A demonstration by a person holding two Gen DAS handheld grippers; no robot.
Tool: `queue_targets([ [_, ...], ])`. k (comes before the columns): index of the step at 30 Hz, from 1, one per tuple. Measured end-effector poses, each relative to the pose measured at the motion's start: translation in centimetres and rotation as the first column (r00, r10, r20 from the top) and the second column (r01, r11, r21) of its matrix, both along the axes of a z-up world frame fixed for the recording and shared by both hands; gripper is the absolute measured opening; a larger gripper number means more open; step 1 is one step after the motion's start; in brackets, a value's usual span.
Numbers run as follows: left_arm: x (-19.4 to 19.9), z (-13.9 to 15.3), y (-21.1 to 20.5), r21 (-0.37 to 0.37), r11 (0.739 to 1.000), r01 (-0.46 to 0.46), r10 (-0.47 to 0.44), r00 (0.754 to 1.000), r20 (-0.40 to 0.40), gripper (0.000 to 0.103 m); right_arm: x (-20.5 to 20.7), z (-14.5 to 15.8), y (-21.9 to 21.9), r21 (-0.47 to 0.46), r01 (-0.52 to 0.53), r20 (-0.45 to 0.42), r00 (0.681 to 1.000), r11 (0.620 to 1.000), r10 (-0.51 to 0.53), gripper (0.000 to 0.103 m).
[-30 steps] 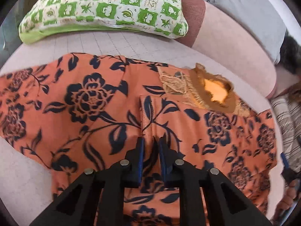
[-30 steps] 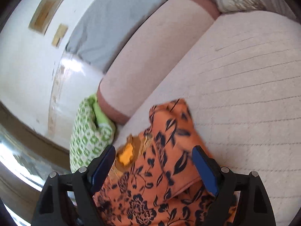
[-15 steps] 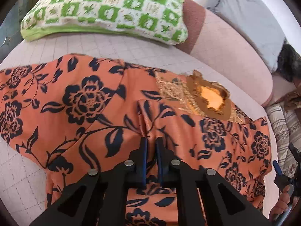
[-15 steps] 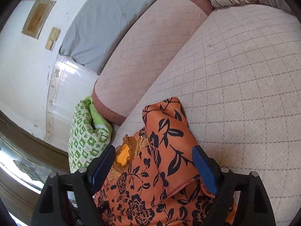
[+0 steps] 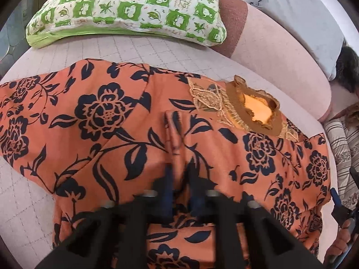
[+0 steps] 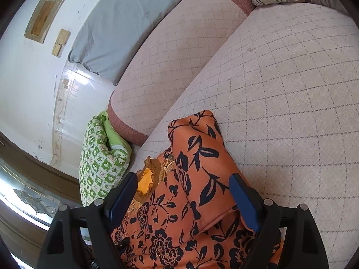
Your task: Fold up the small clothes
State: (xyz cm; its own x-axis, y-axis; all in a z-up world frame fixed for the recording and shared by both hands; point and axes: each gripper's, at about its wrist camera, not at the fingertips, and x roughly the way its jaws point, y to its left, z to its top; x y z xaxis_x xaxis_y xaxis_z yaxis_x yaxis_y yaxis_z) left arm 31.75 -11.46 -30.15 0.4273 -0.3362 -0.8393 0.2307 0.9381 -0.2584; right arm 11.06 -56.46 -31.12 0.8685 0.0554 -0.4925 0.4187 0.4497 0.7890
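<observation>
My left tool point(image 5: 179, 186) is clenched on a ridge of the soft, light floral dress point(image 5: 107, 121), my right tool point(image 6: 184, 199) released above its sleeve.

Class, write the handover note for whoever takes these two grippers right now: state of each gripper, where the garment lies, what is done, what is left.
Left gripper: shut on a pinched ridge of the orange floral garment, near its middle.
Right gripper: open, fingers either side of the folded-in sleeve, pressing nothing.
The garment lies spread on the sofa seat, its collar towards the backrest, the green pillow beyond its far edge.
Done: one sleeve appears folded over the body.
Left: probably lift the pinched fold across, fold the other side, then halve it.
</observation>
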Motion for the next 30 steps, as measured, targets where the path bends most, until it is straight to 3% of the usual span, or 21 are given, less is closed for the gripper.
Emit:
queue_targets([
  [3,-0.2,0.5,0.9,-0.044,0.999,-0.015,0.016,1.0,0.016,0.005,-0.1,0.1,-0.1,0.0,0.007,0.001,1.0,1.0,-0.007,0.085],
  [8,-1.2,3.6,1.5,-0.094,0.995,-0.013,0.026,0.99,0.138,0.005,-0.3,0.2,-0.4,0.001,0.018,0.004,1.0,1.0,-0.018,0.085],
  [10,-1.7,5.0,1.9,-0.082,0.996,-0.029,0.045,0.978,0.202,0.005,-0.5,0.2,-0.6,0.001,0.027,0.016,1.0,1.0,-0.027,0.085],
  [13,-2.0,6.4,3.0,-0.007,0.995,-0.103,0.101,0.95,0.295,0.005,-0.9,0.7,-0.8,-0.005,0.028,0.064,0.998,1.0,-0.027,0.085],
  [16,-1.4,6.2,4.5,-0.006,0.988,-0.154,0.15,0.947,0.283,0.005,-0.8,1.1,-0.7,-0.015,0.009,0.09,0.996,1.0,-0.008,0.085],
  [19,-0.1,4.1,3.7,0.06,0.988,-0.144,0.129,0.969,0.21,0.006,0.0,0.6,-0.4,0.012,-0.045,0.104,0.994,0.999,0.044,0.078],
  [23,1.0,2.3,3.6,0.126,0.975,-0.181,0.163,0.977,0.139,0.008,2.5,-1.6,0.4,0.062,-0.161,0.039,0.987,0.985,0.159,0.07],
  [25,1.2,2.6,4.5,0.097,0.972,-0.213,0.199,0.971,0.134,0.017,4.1,-4.2,0.7,0.113,-0.193,-0.103,0.974,0.975,0.204,0.063],
  [26,1.1,3.0,5.1,0.079,0.969,-0.235,0.223,0.965,0.139,0.025,4.4,-5.2,0.7,0.119,-0.187,-0.151,0.967,0.975,0.204,0.048],
  [27,1.1,3.3,5.8,0.071,0.963,-0.261,0.248,0.958,0.146,0.034,4.3,-5.3,0.7,0.101,-0.175,-0.169,0.967,0.979,0.19,0.042],
  [30,0.9,4.6,8.6,0.036,0.94,-0.338,0.329,0.932,0.153,0.041,3.8,-3.7,1.0,0.073,-0.175,-0.137,0.973,0.982,0.184,0.043],
])
